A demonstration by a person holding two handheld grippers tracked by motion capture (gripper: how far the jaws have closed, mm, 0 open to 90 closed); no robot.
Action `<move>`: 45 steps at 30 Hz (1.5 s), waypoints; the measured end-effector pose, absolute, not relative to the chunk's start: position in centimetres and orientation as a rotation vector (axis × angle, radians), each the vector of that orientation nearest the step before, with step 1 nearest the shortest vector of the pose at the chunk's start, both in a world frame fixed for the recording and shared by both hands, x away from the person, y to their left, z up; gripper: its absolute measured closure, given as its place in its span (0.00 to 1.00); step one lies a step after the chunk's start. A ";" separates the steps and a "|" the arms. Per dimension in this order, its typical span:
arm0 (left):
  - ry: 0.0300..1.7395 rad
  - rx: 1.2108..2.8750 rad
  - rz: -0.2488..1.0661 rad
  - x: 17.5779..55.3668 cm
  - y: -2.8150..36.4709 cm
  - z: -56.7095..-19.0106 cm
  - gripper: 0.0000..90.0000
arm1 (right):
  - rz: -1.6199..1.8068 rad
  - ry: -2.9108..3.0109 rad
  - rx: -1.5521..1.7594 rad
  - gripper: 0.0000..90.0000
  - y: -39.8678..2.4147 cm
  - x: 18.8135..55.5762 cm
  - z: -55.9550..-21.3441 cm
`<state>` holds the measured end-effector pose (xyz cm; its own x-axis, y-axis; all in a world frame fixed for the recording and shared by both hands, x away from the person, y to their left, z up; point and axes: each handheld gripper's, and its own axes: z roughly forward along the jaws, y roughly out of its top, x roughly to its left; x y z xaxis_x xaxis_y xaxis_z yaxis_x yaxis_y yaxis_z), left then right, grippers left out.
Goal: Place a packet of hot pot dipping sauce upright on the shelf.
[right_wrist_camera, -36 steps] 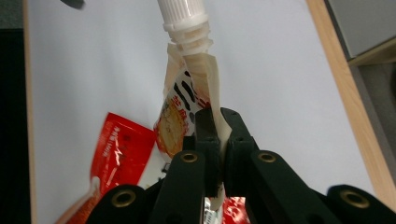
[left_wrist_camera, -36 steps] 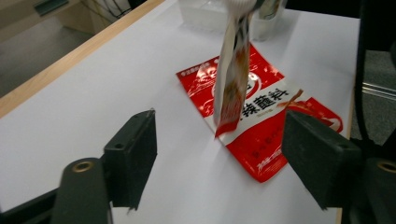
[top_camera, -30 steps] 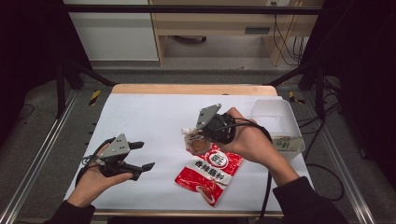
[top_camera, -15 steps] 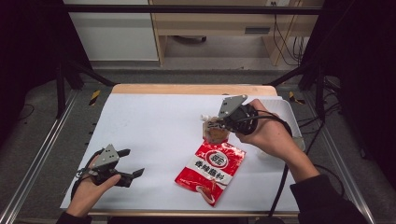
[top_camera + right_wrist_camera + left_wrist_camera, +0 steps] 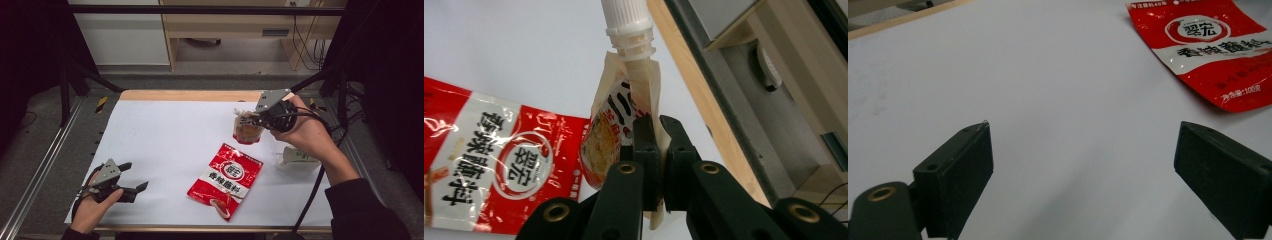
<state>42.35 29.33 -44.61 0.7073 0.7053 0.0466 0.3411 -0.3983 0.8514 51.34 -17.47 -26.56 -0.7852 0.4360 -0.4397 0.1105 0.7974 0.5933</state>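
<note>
Spouted pouch (image 5: 624, 120) is pinched at its edge between the closed jaws of the right gripper (image 5: 260, 117), held clear of the table (image 5: 165, 130) near its far right corner, spout cap pointing away from the jaws. The left gripper (image 5: 135, 177), jaws just opened wide with nothing between them, is held at the near left corner. A red sachet (image 5: 226, 179) lies flat between the two, toward the near edge.
</note>
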 end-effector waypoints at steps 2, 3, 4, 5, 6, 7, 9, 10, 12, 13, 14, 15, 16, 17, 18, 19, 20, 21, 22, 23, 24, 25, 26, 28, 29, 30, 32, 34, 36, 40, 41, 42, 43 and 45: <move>0.808 2.003 0.510 42.3 29.4 -44.6 0.10 | 0.745 2.401 0.419 0.97 -18.0 51.8 -26.5; 0.809 2.003 0.512 42.3 29.5 -44.6 0.10 | 0.739 2.401 0.418 0.97 -18.2 52.1 -26.5; 0.812 2.002 0.515 42.3 29.5 -44.6 0.10 | 0.735 2.401 0.417 0.97 -18.4 52.3 -26.5; 0.815 2.002 0.515 42.3 29.5 -44.6 0.10 | 0.734 2.398 0.420 0.97 -18.5 52.4 -26.6; 0.815 2.005 0.512 42.4 29.6 -44.7 0.10 | 0.733 2.399 0.418 0.97 -18.6 52.5 -26.6; 0.815 2.007 0.513 42.4 29.6 -44.7 0.10 | 0.722 2.402 0.403 0.97 -18.8 52.7 -26.7; 0.811 2.012 0.510 42.5 29.6 -44.7 0.10 | 0.717 2.398 0.400 0.97 -19.1 52.9 -26.8; 0.810 2.013 0.510 42.5 29.6 -44.7 0.10 | 0.725 2.396 0.413 0.97 -19.4 53.1 -26.9; 0.811 2.013 0.512 42.4 29.7 -44.7 0.10 | 0.720 2.397 0.414 0.97 -19.7 53.2 -27.1; 0.810 2.012 0.511 42.4 29.7 -44.7 0.10 | 0.719 2.402 0.410 0.97 -19.8 53.2 -27.2; 0.812 2.012 0.510 42.4 29.7 -44.7 0.10 | 0.716 2.399 0.411 0.97 -20.1 53.3 -27.4; 0.812 2.012 0.510 42.4 29.7 -44.7 0.10 | 0.710 2.399 0.414 0.97 -20.3 53.3 -27.5; 0.811 2.014 0.509 42.4 29.6 -44.7 0.10 | 0.711 2.396 0.421 0.97 -20.5 53.3 -27.6; 0.810 2.014 0.507 42.4 29.6 -44.7 0.10 | 0.713 2.395 0.424 0.97 -20.8 53.3 -27.6; 0.805 2.020 0.508 42.4 29.5 -44.8 0.10 | 0.713 2.391 0.432 0.97 -21.1 53.3 -27.7; 0.803 2.021 0.504 42.4 29.4 -44.8 0.10 | 0.719 2.389 0.445 0.97 -21.5 53.3 -27.8; 0.801 2.023 0.502 42.4 29.4 -44.8 0.10 | 0.721 2.389 0.452 0.97 -21.7 53.3 -27.8; 0.799 2.027 0.502 42.4 29.4 -44.8 0.10 | 0.716 2.390 0.454 0.97 -21.9 53.3 -27.9; 0.797 2.032 0.504 42.4 29.3 -44.9 0.10 | 0.720 2.392 0.458 0.97 -22.1 53.3 -27.9; 0.797 2.034 0.504 42.4 29.3 -44.9 0.10 | 0.717 2.391 0.464 0.97 -22.2 53.4 -28.0; 0.797 2.034 0.504 42.4 29.3 -44.9 0.10 | 0.716 2.390 0.466 0.97 -22.4 53.4 -28.0; 0.796 2.033 0.502 42.4 29.3 -44.9 0.10 | 0.722 2.395 0.467 0.97 -22.6 53.4 -28.1; 0.795 2.031 0.501 42.4 29.4 -44.9 0.10 | 0.720 2.394 0.470 0.97 -22.7 53.4 -28.2; 0.796 2.031 0.500 42.4 29.4 -44.9 0.10 | 0.730 2.394 0.478 0.97 -23.0 53.4 -28.3; 0.796 2.031 0.499 42.4 29.4 -44.9 0.10 | 0.729 2.397 0.483 0.97 -23.2 53.4 -28.3; 0.795 2.032 0.499 42.4 29.4 -44.9 0.10 | 0.718 2.395 0.491 0.97 -23.4 53.4 -28.4; 0.792 2.035 0.495 42.4 29.3 -44.9 0.10 | 0.721 2.398 0.497 0.97 -23.7 53.4 -28.6; 0.791 2.037 0.493 42.4 29.3 -44.9 0.10 | 0.718 2.401 0.498 0.97 -23.9 53.4 -28.8; 0.787 2.041 0.493 42.4 29.2 -44.9 0.10 | 0.709 2.408 0.498 0.97 -24.1 53.4 -29.0; 0.783 2.046 0.489 42.4 29.2 -45.0 0.10 | 0.712 2.401 0.515 0.97 -24.9 53.2 -29.1; 0.784 2.046 0.489 42.4 29.2 -45.0 0.10 | 0.723 2.397 0.524 0.97 -25.2 53.1 -29.0; 0.786 2.047 0.489 42.4 29.2 -45.0 0.10 | 0.726 2.395 0.529 0.97 -25.4 53.1 -29.0; 0.786 2.049 0.490 42.4 29.2 -45.0 0.10 | 0.746 2.392 0.534 0.97 -25.6 53.0 -28.9; 0.786 2.049 0.489 42.4 29.2 -45.0 0.10 | 0.743 2.396 0.536 0.97 -26.0 52.8 -28.8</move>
